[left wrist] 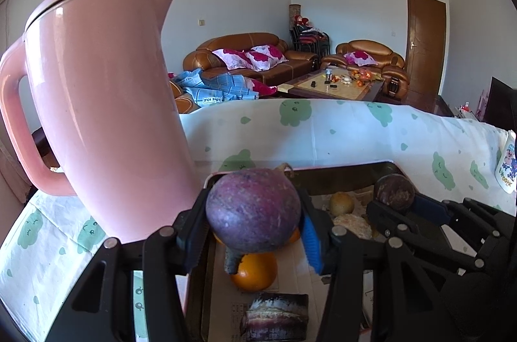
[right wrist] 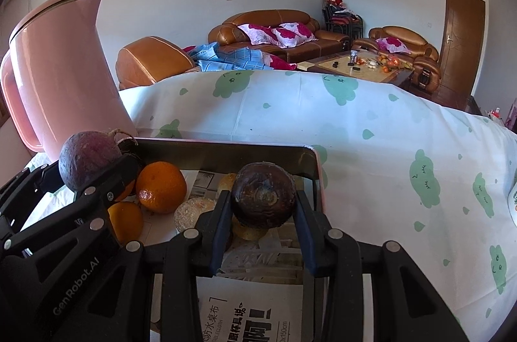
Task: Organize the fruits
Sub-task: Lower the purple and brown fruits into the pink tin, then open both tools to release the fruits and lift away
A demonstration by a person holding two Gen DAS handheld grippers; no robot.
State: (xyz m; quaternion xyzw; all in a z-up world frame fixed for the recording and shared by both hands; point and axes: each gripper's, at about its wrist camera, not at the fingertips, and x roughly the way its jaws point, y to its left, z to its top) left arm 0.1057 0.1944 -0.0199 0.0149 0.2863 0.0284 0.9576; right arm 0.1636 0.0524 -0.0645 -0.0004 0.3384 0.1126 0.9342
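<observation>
My left gripper [left wrist: 253,219] is shut on a large purple round fruit [left wrist: 253,214], held just above a metal tray [left wrist: 342,172]. It also shows in the right wrist view [right wrist: 85,159]. My right gripper [right wrist: 263,212] is shut on a smaller dark brown round fruit [right wrist: 263,195] over the same tray [right wrist: 226,150]; that fruit also shows in the left wrist view [left wrist: 394,188]. In the tray lie oranges [right wrist: 160,187] [left wrist: 255,272], a pale rough-skinned fruit [right wrist: 192,212] and a yellowish fruit [left wrist: 342,203], on printed paper.
A tall pink kettle [left wrist: 106,116] stands close to the tray's left side on the white cloth with green prints [right wrist: 371,141]. A printed cup [left wrist: 507,167] stands at the far right. Sofas and a coffee table lie beyond the table's far edge.
</observation>
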